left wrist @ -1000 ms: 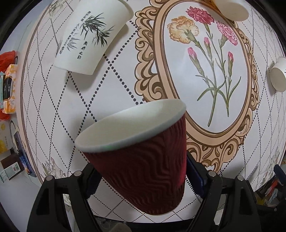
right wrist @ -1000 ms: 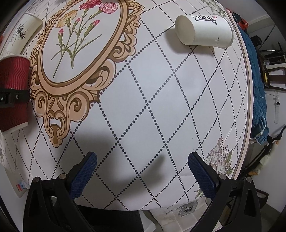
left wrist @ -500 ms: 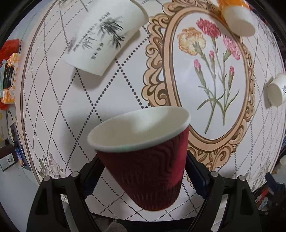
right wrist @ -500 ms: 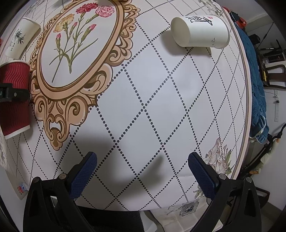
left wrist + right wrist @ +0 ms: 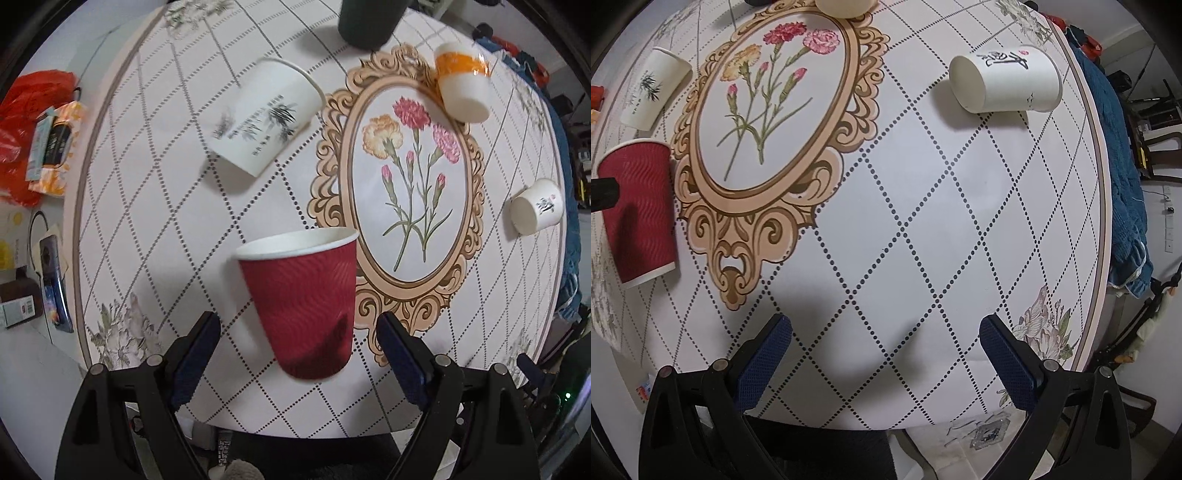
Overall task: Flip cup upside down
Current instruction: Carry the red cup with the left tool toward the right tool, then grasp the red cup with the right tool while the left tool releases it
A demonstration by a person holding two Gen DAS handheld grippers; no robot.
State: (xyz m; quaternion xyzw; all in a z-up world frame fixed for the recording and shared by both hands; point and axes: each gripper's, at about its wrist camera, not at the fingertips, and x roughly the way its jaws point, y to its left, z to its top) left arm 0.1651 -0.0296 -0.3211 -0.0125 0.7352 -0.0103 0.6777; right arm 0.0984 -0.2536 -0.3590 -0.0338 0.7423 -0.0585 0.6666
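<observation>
A red ribbed paper cup point(image 5: 301, 299) stands upside down on the round table point(image 5: 155, 192), white rim down; it also shows at the left edge of the right wrist view point(image 5: 637, 210). My left gripper point(image 5: 299, 345) is open, its pads apart on either side of the cup and clear of it. My right gripper point(image 5: 884, 354) is open and empty above the patterned tabletop near the front edge.
A white bamboo-print cup point(image 5: 264, 118) lies on its side at the back left. An orange-banded cup point(image 5: 461, 86), a white calligraphy cup point(image 5: 1004, 83) and a dark cup point(image 5: 369, 22) are on the table. Clutter lies beyond the left edge.
The left gripper opened and let go of the red cup, then drew back and up. The cup now rests on the table. The right gripper stayed still.
</observation>
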